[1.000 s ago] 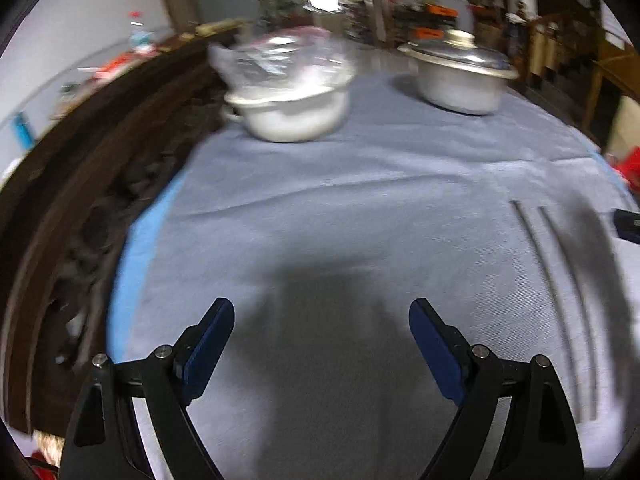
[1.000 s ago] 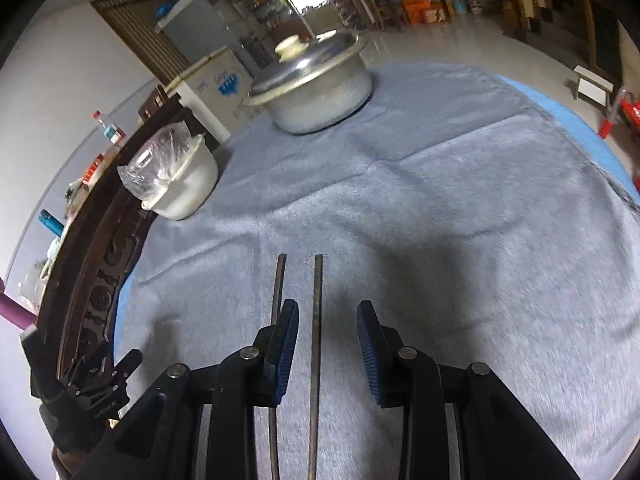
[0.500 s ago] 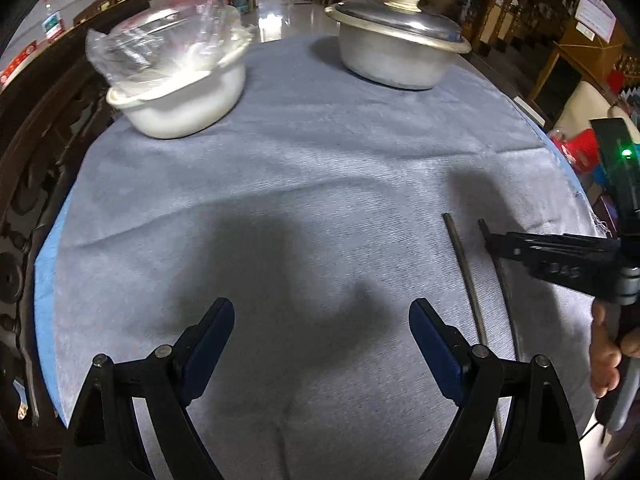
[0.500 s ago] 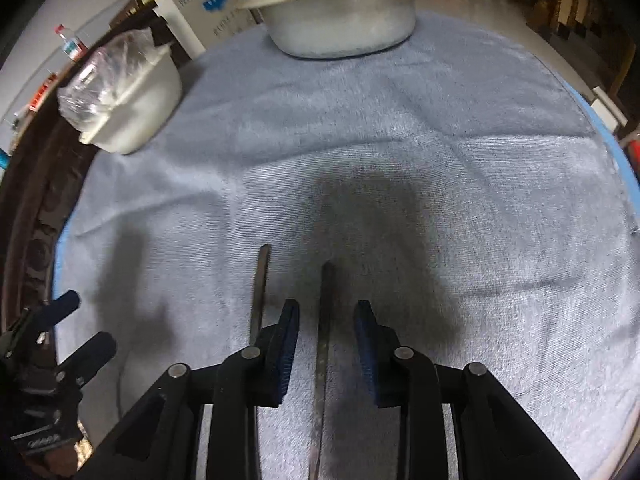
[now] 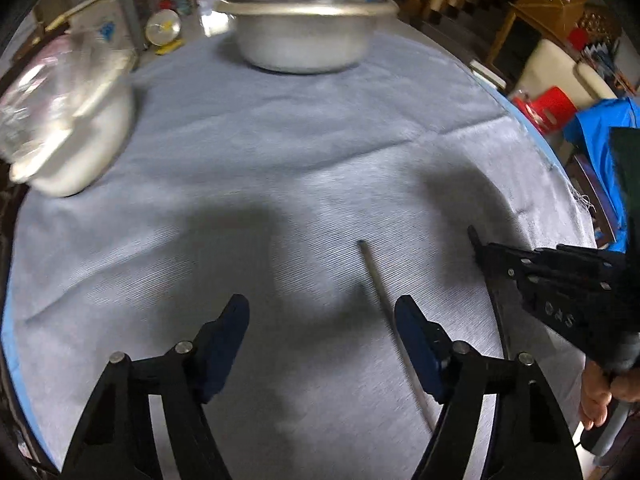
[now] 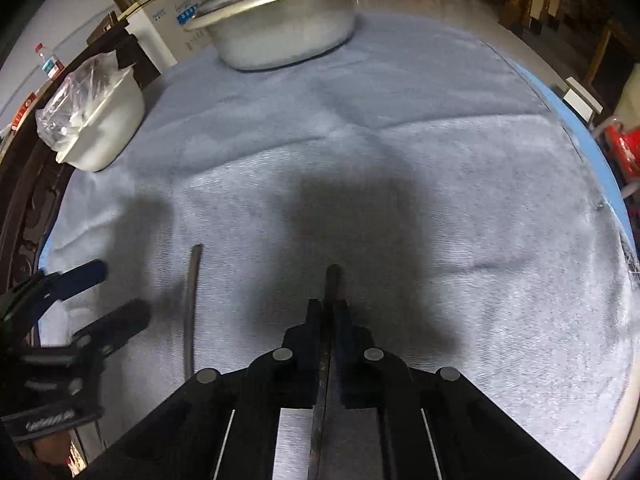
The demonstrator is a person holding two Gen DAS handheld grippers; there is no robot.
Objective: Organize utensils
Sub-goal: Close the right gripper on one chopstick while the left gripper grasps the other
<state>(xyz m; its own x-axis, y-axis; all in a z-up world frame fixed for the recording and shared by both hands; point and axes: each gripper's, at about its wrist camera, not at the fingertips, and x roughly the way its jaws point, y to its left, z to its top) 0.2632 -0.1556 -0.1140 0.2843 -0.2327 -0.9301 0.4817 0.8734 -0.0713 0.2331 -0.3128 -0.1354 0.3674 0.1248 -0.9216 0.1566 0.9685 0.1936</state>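
Task so far: we judge it barely begun; two chopsticks lie on the grey cloth, neither lifted nor moved to any holder that we can see.
Done: we have the right gripper closed on the right chopstick, low on the cloth.
Left to do: lift that stick, take the left chopstick too, and put the pair together somewhere proper; where, we cannot tell.
Right gripper state: jaws pressed nearly together, pinching the right chopstick; the stick's tip pokes out just ahead of the pads and its shaft runs back between the fingers toward the camera.
Right gripper contact: we read the pads as touching the stick on both sides; whether the stick has left the cloth we cannot tell.
Left gripper state: jaws spread wide and closing, nothing pinched yet.
Left gripper and its stick: the left chopstick lies just inside the gripper's right finger, close beside that pad and well apart from the other; its far tip reaches ahead of the jaws.
Between the tools: in the right wrist view the left chopstick lies to the left of our shut jaws, with the left gripper just beyond it.
Far ahead of both tools: a lidded pot and a white bowl with a plastic bag, both well apart from the sticks.
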